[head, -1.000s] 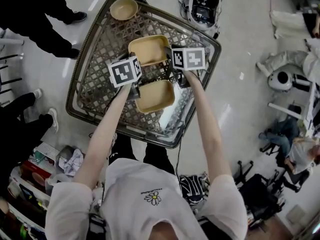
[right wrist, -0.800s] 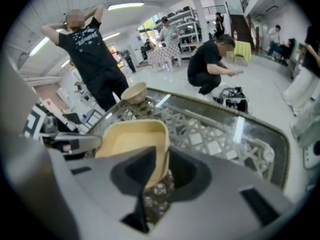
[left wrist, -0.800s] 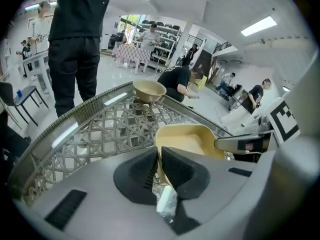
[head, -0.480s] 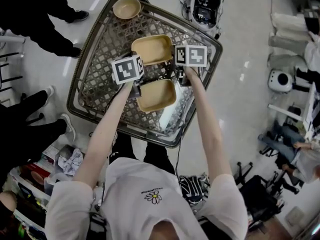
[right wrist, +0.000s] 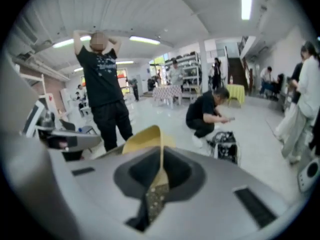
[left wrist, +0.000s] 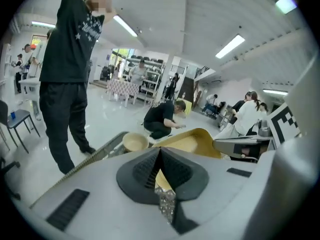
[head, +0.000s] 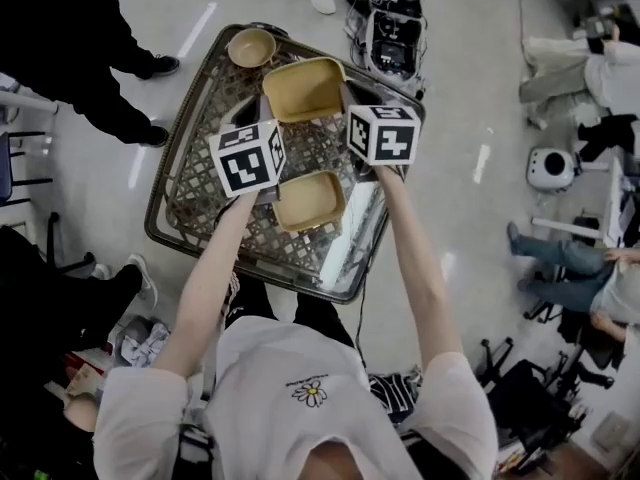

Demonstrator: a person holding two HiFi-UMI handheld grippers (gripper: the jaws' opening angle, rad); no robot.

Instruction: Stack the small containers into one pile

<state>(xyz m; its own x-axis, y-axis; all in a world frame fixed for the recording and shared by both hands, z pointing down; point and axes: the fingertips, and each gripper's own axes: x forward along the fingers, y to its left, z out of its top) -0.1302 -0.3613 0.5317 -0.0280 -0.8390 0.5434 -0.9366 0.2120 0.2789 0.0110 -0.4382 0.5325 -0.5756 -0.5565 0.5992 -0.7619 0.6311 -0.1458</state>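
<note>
The left claw (left wrist: pixel 159 171) is clenched on one rim of a tan square container (head: pixel 303 88), and the right claw (right wrist: pixel 159 174) pinches the opposite rim, so the container hangs between the two claws, lifted off the table (head: pixel 190 183). The second container (head: pixel 309 200) lies below the claws and nearer the person, and a round bowl (head: pixel 251 47) sits beyond the left claw at the table's far corner. To do this step well, I would keep both grips equally firm and the container level. Then bring it back over the second container until the rims line up, lower it straight so it nests, and only then let go with both claws together. A tilt or an early release on one side would probably make it swing or land askew. No brand or label shows on the containers. The cubes (head: pixel 247 158) carry only black-and-white square markers, and the shirt (head: pixel 300 388) has a daisy print with lettering too small to read.
</note>
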